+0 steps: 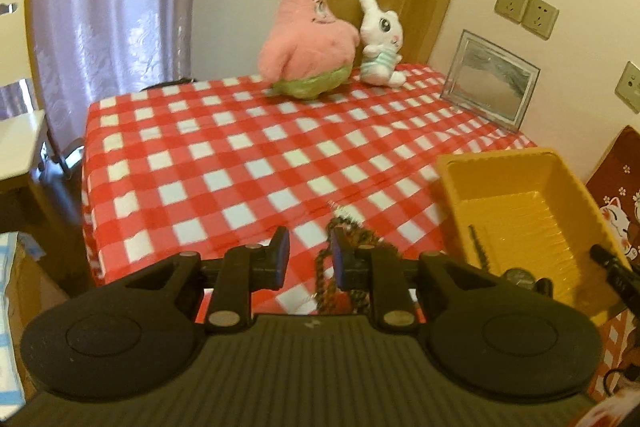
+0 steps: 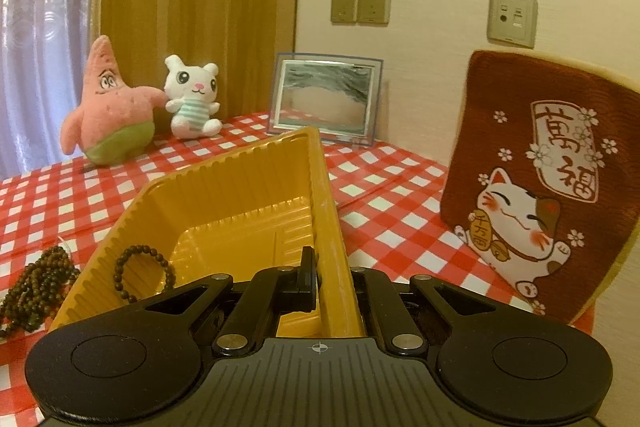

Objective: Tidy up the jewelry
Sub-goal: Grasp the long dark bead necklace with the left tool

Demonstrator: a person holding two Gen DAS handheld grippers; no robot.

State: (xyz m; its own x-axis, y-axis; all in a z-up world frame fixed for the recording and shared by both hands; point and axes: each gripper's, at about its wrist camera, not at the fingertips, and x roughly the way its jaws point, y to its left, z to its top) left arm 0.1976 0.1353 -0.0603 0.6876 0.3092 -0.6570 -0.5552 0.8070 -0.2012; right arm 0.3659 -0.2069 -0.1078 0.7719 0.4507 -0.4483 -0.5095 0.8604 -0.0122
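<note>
A yellow plastic tray [image 2: 256, 187] sits on the red checked tablecloth; it also shows at the right in the left wrist view [image 1: 516, 163]. A dark bead bracelet [image 2: 140, 273] lies inside it against the near left wall. My right gripper [image 2: 332, 279] is shut on the tray's right rim, one finger inside and one outside. A pile of brown bead strands [image 2: 36, 287] lies on the cloth left of the tray. My left gripper [image 1: 310, 259] is open, with the bead strands [image 1: 352, 239] just beyond and under its right finger.
A pink starfish plush [image 1: 308, 39] and a white bunny plush [image 1: 380, 43] stand at the table's far edge. A framed picture [image 1: 488, 83] leans on the wall. A lucky-cat cushion [image 2: 536, 187] stands right of the tray. A white chair [image 1: 16, 131] is left.
</note>
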